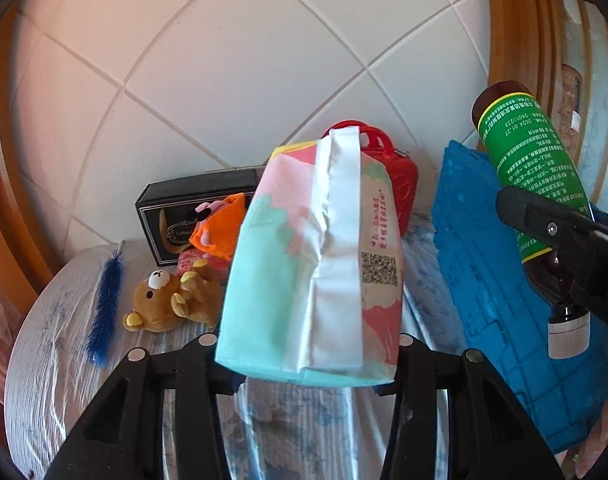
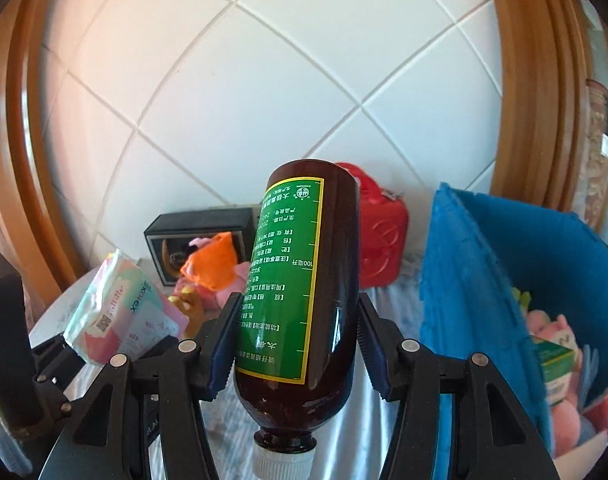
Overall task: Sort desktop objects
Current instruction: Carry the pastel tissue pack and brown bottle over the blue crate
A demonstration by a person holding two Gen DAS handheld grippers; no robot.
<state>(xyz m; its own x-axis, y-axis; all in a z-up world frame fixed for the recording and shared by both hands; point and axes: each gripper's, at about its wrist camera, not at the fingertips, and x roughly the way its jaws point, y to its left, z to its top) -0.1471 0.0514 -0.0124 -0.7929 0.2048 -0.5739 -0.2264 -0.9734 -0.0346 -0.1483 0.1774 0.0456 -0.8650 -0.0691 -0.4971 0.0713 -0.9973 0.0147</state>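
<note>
Pointing cap-down: bottle (image 2: 300,280) (axis near upright).

Cloth-covered table (image 1: 40,360): blue brush (image 1: 104,308), bear plush (image 1: 164,300), black box (image 1: 172,216), red case (image 1: 404,184), blue bin (image 1: 496,280)

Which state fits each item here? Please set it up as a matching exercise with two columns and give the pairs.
Things:
1. brown bottle
2. pastel packet
3. teddy bear
4. blue brush

States:
A. lying flat near the table's left edge
B. clamped in the left tongs
C. lying on the table beside an orange plush
D. held cap-down in the right tongs

Pairs: 1-D, 2-B, 3-C, 4-A
</note>
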